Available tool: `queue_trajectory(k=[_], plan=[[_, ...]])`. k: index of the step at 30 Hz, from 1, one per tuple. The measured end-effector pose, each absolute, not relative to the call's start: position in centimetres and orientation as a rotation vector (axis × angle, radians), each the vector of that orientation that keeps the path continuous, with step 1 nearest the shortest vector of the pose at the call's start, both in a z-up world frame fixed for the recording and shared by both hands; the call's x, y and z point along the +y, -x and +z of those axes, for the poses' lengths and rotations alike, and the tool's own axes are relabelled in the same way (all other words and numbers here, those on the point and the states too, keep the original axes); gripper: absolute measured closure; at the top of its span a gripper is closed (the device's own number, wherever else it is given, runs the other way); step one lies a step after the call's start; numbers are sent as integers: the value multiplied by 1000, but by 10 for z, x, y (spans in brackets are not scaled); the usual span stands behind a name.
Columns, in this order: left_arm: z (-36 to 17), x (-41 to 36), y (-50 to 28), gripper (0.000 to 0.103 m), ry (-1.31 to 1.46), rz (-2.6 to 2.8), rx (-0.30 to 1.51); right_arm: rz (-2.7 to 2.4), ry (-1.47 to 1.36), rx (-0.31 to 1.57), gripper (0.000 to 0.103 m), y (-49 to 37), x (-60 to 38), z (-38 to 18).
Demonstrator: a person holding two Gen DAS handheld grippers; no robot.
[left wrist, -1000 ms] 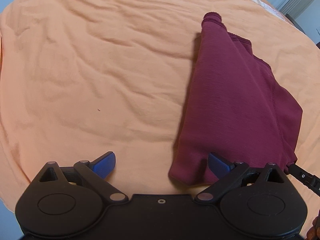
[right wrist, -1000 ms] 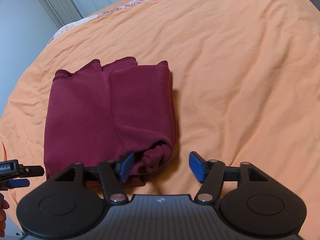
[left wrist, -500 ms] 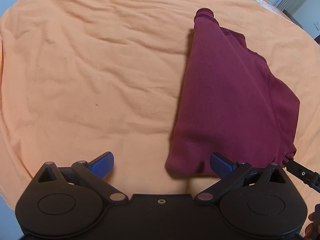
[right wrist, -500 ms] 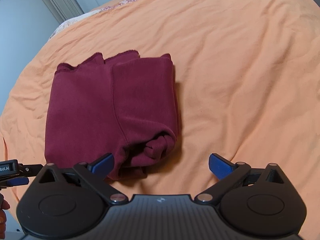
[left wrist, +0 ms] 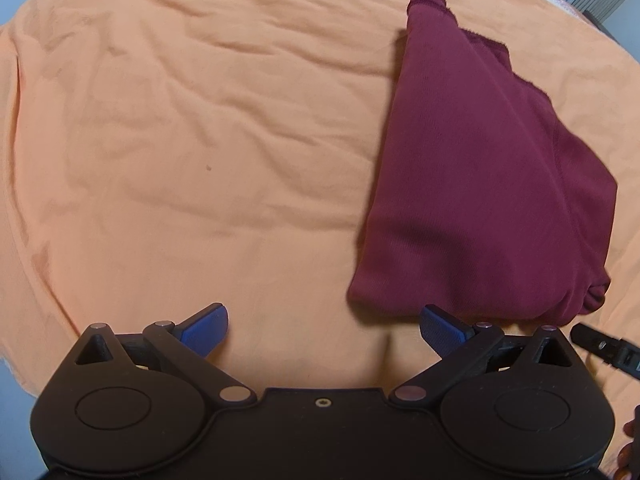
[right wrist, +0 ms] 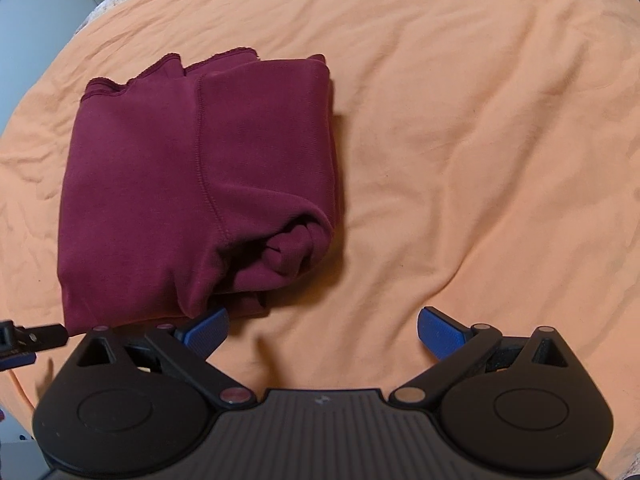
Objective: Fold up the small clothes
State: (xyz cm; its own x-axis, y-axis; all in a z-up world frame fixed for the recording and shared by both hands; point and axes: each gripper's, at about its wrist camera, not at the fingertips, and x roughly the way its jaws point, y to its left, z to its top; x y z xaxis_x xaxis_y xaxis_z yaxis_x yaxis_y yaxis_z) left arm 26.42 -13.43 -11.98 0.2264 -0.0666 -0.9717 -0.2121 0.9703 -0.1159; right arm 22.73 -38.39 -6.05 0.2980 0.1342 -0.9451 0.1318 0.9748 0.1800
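Both tools, left (left wrist: 322, 328) and right (right wrist: 322, 330), gape empty, so pinch the soft, limp, bulky garment (right wrist: 192, 184) at its near folded edge

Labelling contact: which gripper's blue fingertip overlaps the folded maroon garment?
The right gripper: its left blue fingertip overlaps the folded maroon garment at its near edge. The left gripper sits clear of it.

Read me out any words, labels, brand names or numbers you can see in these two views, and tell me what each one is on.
None can be read.
The right gripper has a small pale mark on its ribbed body, too small to read.
The maroon garment, the orange sheet and the left gripper show no text.
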Motion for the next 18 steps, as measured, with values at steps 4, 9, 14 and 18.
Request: queue_trajectory(k=[4,9,14,18], plan=[[-122,-137,-257,1,206,99,1368,10,-217,1277,0,-229,-380,-58],[-123,-138,-252,1,186,110,1387,29,-156,1314,0,-234,-372,-59],[-124,-136,-255,1,179,139,1395,28,-112,1367,0,-235,-370,-68],[-124,-135,-256,1,178,148,1399,23,-109,1388,0,-236,-370,-73]])
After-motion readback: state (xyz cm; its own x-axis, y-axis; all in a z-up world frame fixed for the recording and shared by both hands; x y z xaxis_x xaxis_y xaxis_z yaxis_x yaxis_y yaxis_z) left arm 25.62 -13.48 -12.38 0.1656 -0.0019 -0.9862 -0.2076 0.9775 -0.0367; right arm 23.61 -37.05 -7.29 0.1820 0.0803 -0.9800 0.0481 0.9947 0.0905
